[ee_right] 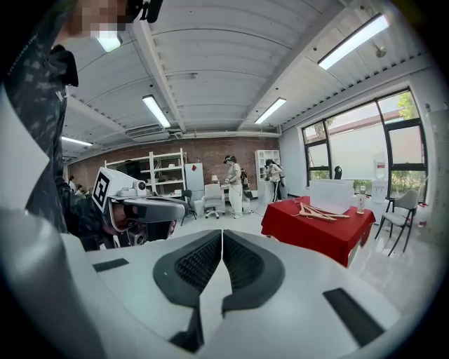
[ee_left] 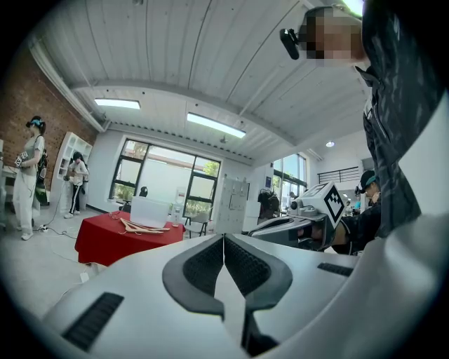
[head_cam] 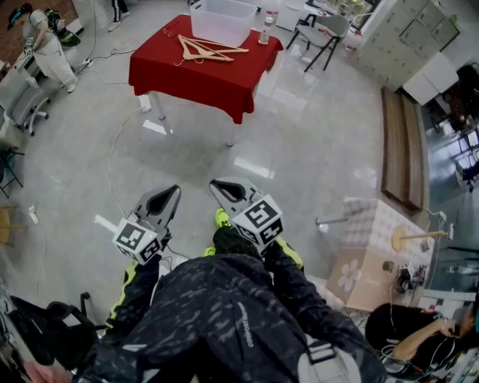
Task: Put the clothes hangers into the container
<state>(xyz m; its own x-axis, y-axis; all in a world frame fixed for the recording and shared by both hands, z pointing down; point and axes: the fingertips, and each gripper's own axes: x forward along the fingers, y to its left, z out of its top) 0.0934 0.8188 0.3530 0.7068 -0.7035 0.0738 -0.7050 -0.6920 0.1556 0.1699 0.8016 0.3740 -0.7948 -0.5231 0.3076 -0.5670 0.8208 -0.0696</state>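
Wooden clothes hangers (head_cam: 206,49) lie in a small pile on a red-clothed table (head_cam: 224,78) far ahead across the floor. Behind them on that table stands a clear plastic container (head_cam: 222,19). The hangers (ee_left: 142,226) and container (ee_left: 149,210) show small at left in the left gripper view; the hangers (ee_right: 317,210) and the container (ee_right: 332,195) show at right in the right gripper view. My left gripper (head_cam: 171,192) and right gripper (head_cam: 218,187) are held low near my body, side by side, far from the table. Both are shut and hold nothing.
A bottle (head_cam: 266,28) stands by the container. A chair (head_cam: 323,34) sits behind the table, and a wooden bench (head_cam: 400,149) runs along the right. Cables trail over the floor (head_cam: 120,149). People stand at the far left (head_cam: 45,45); another sits at the lower right (head_cam: 419,336).
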